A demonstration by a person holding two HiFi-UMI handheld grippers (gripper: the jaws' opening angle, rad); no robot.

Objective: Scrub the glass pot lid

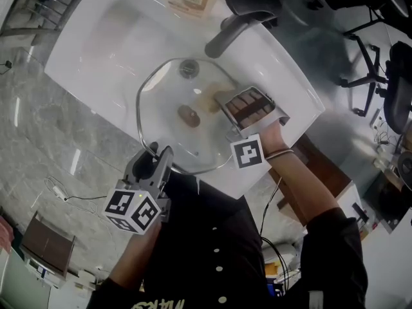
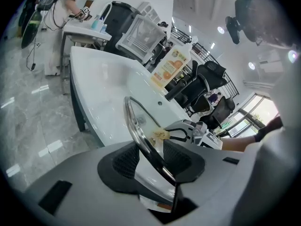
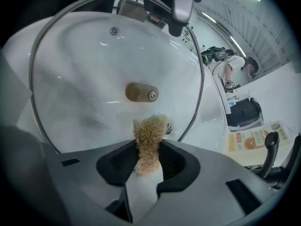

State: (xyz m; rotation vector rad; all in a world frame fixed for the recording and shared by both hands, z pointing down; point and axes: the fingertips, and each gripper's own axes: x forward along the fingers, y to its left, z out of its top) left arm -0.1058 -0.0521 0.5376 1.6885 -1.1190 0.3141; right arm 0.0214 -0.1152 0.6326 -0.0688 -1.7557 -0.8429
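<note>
Scrubbing under way: left gripper (image 2: pixel 151 160) fingers clenched on glass lid (image 1: pixel 168 89) rim, 7 o'clock edge, lid held over sink (image 1: pixel 90 50). Right gripper (image 3: pixel 146 161) fingers grasping fibre scrubber (image 3: pixel 149 128), against glass by knob (image 3: pixel 138 92). Likely most glass left.

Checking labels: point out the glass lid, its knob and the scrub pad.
glass lid (image 3: pixel 84 55), right gripper view, clear pane left of the knob.
lid knob (image 3: pixel 138 92), right gripper view, middle of the brown knob.
scrub pad (image 3: pixel 149 130), right gripper view, its fibrous top.
</note>
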